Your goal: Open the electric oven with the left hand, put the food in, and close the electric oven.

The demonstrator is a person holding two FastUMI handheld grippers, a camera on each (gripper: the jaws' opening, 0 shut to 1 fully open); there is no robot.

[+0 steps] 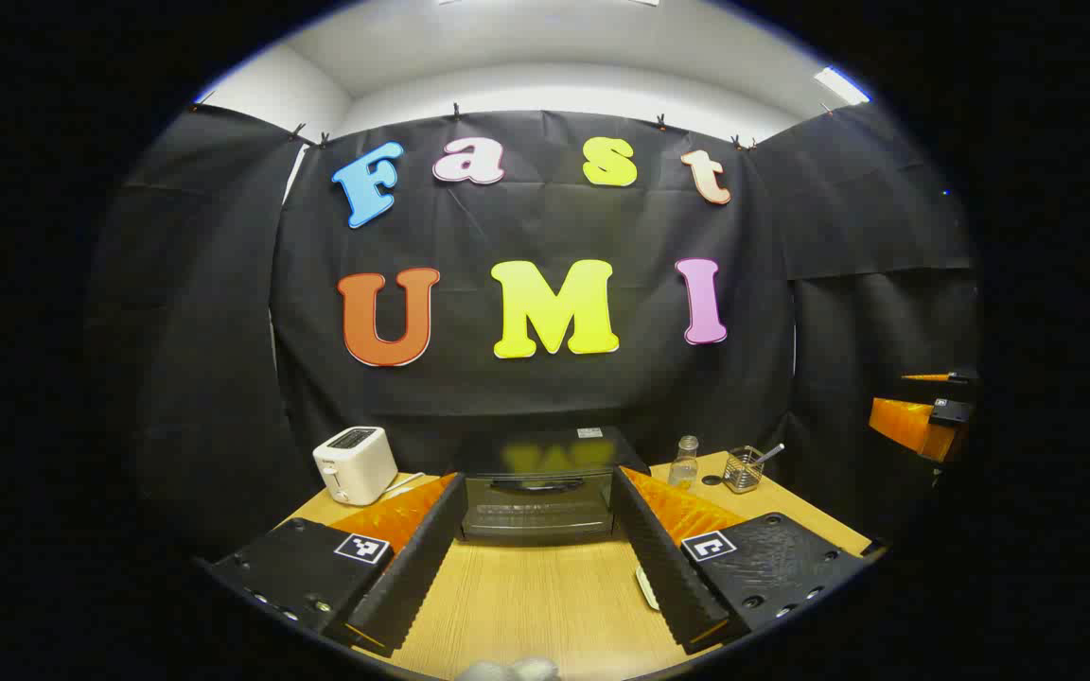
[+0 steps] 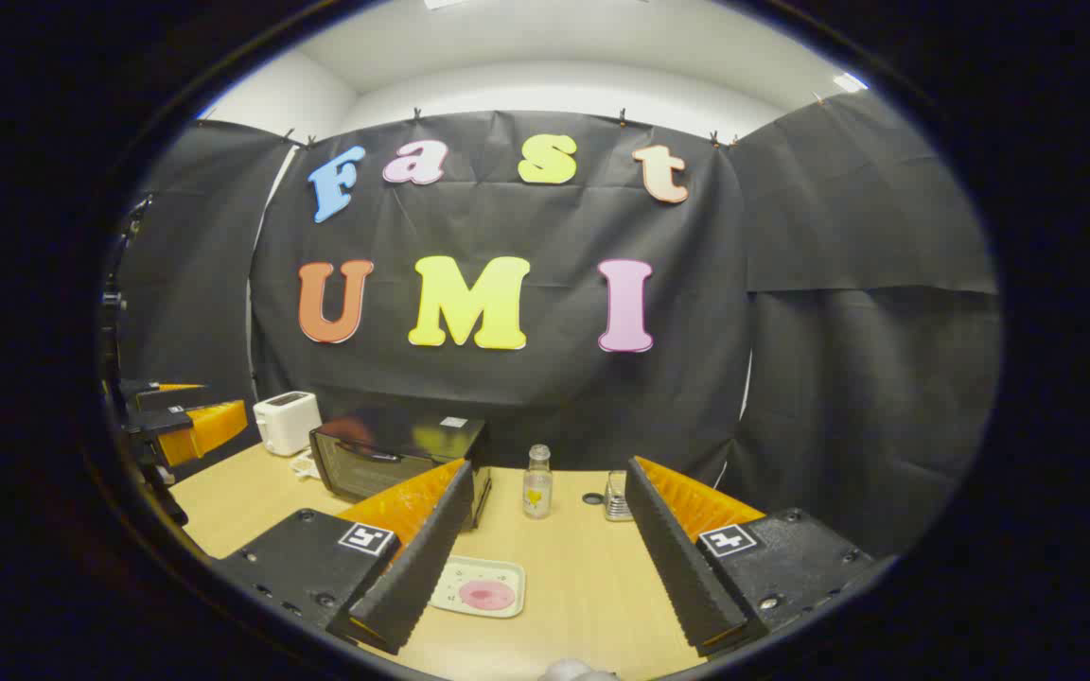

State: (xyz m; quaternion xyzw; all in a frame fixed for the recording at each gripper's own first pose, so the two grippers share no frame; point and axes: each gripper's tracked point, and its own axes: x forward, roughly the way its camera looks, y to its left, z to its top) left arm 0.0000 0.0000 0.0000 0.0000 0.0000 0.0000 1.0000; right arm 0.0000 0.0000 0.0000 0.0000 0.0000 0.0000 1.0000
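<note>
The left gripper [image 1: 537, 567], jaws wide and empty, faced the shut oven [image 1: 537, 497] to open it; the right gripper [image 2: 545, 558], likewise agape, hovered over the food tray [image 2: 481, 586].

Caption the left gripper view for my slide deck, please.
Open hand-held gripper faces the closed oven on the table, toaster beside it.

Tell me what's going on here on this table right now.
A person holds a pair of tongs in each hand above a wooden table, and nothing has been picked up. The left tongs are open and face the black electric oven, whose door is shut. The right tongs are open too, above a small tray of food in front of the oven. A white toaster and a glass bottle stand nearby.
</note>
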